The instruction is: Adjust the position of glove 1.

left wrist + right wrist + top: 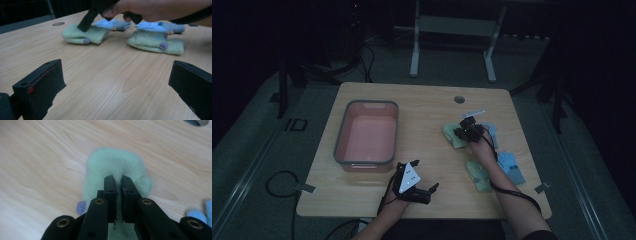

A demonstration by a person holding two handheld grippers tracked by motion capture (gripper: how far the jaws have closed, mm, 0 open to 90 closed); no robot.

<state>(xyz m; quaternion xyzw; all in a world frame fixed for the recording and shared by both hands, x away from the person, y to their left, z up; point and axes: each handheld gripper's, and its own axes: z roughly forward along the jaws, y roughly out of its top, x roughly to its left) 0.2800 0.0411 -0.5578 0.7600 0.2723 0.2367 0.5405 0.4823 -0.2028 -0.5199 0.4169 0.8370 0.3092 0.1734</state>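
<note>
Your left gripper (430, 189) sits nearest the camera, low at the bottom centre of the high view, resting on the table (427, 107) with its jaws spread wide and nothing between them; in the left gripper view they stand far apart at the lower corners of the frame.

Your right gripper (460, 133), right of centre in the high view, has its jaws pinched nearly together on the green sock (115, 167), a fold of the fuzzy fabric caught between the pads. That sock lies flat on the wood, centre of the right gripper view, with a small purple bobble (81, 207) at its lower left edge.

Expect it to handle as a light, soft, limp thing: it will sag and dangle from whatever point you hold, it will not slip much because the pile is grippy, and it cannot break. A pinch through a thick fold near the middle looks the safer hold; a grip on loose fluff alone could pull free.

Largest around it is the pale wooden table, smooth and level, with a round cable hole (459, 99) near its far edge. The pink bin (367, 134) stands at centre left. A second green sock (479, 176) and two blue socks (512, 167) lie at lower right. Beyond, the room is dark, with a grey floor and a white frame (452, 40) at top centre.
</note>
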